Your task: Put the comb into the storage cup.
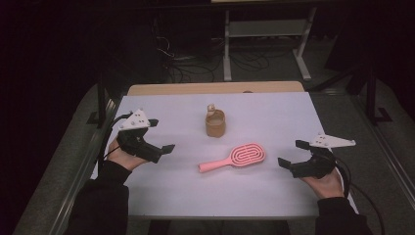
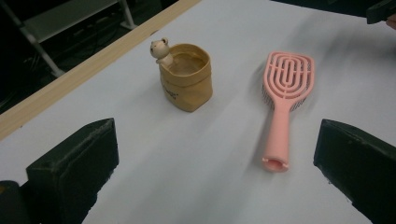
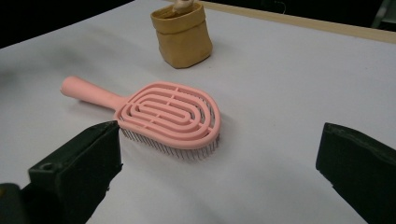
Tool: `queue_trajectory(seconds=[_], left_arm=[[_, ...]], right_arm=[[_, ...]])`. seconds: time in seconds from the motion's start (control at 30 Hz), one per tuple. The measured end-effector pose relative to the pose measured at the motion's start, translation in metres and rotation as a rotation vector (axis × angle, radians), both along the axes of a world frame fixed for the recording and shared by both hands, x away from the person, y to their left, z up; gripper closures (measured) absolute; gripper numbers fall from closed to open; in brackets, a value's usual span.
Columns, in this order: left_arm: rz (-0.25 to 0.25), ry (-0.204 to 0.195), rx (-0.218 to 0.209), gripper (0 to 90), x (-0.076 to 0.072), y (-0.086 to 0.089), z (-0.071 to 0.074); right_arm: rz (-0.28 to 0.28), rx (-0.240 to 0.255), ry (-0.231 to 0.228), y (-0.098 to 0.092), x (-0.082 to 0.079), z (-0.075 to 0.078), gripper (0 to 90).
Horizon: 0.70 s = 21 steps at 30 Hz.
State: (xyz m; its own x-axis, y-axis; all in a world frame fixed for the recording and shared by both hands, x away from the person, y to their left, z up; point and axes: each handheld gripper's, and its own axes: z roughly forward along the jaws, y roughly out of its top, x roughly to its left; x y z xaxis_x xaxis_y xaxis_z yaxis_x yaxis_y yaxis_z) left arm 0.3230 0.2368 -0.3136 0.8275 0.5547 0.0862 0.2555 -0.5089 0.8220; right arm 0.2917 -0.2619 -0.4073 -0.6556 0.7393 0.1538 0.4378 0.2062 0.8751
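A pink hairbrush (image 1: 236, 157) (image 2: 285, 95) (image 3: 159, 114) lies bristles down in the middle of the white table (image 1: 274, 117), its handle pointing to the left. Behind it stands a small tan pot (image 1: 215, 123) (image 2: 186, 77) (image 3: 182, 33) with a little bear figure (image 2: 160, 49) on its rim. My left gripper (image 1: 160, 135) (image 2: 215, 172) hovers open at the table's left, apart from both. My right gripper (image 1: 292, 153) (image 3: 219, 172) is open at the right, just short of the brush head, with nothing between its jaws.
A wooden strip (image 1: 215, 88) edges the table's far side. Beyond it the dark floor holds cables (image 1: 195, 63) and a white metal frame (image 1: 266, 34). Bare table surface lies in front of the brush and at the far right.
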Motion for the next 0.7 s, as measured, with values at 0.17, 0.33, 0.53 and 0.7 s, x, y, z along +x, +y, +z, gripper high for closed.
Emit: queue_trajectory(seconds=[0.17,0.33,0.53,0.7], left_arm=[[-0.018,0.012,0.019,0.0,0.004,-0.009,0.0],[-0.037,0.02,0.037,0.0,0.007,-0.017,-0.001],[-0.067,0.035,0.058,0.0,0.01,-0.029,-0.003],[-0.089,0.041,0.067,0.0,0.012,-0.037,-0.004]], right_arm=[[0.001,-0.001,0.001,0.0,0.0,0.0,0.0],[0.002,-0.001,-0.001,0.0,0.0,0.0,0.0],[0.004,-0.003,0.002,0.001,0.0,0.0,0.0],[0.004,-0.003,0.003,0.001,0.0,0.0,0.0]])
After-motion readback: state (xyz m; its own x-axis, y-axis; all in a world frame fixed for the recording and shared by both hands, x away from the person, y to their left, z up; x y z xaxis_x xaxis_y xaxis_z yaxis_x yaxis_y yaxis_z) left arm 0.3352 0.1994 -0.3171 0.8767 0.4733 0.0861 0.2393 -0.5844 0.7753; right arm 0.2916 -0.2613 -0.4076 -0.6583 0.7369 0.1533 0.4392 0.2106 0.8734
